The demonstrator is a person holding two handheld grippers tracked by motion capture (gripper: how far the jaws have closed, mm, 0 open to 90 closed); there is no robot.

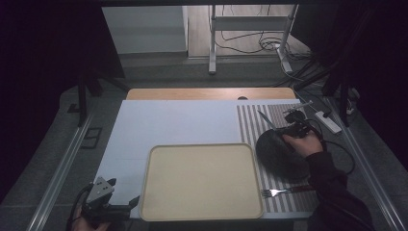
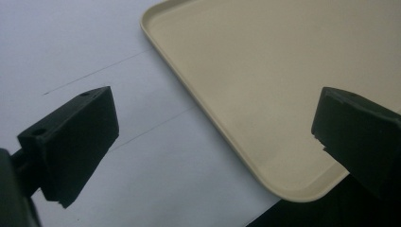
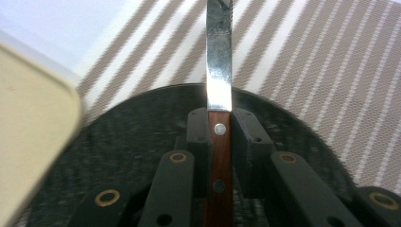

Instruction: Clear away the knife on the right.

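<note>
Over the black plate (image 3: 142, 142) on the right side of the desk (image 1: 168, 125), the right hand-held gripper (image 3: 220, 130) is pinching a knife (image 3: 219, 61) by its reddish wooden handle, jaws pressed against both sides of it just below the rivet. The steel blade sticks out forward, past the plate's far rim and over the striped placemat (image 3: 321, 71). From the high view the knife (image 1: 267, 120) angles up and away from the person's hand (image 1: 303, 142), which sits on the far-right edge of the dark plate (image 1: 276, 154).

A fork (image 1: 284, 191) with a reddish handle lies on the striped placemat (image 1: 250, 120) near the front edge, just right of the big beige tray (image 1: 159, 192). The tray sits front and center on the white desk surface.

The left hand-held gripper (image 1: 126, 204) hangs at the front left corner, jaws spread wide, one over the white surface and one over the tray's (image 2: 198, 99) near corner, holding nothing.
</note>
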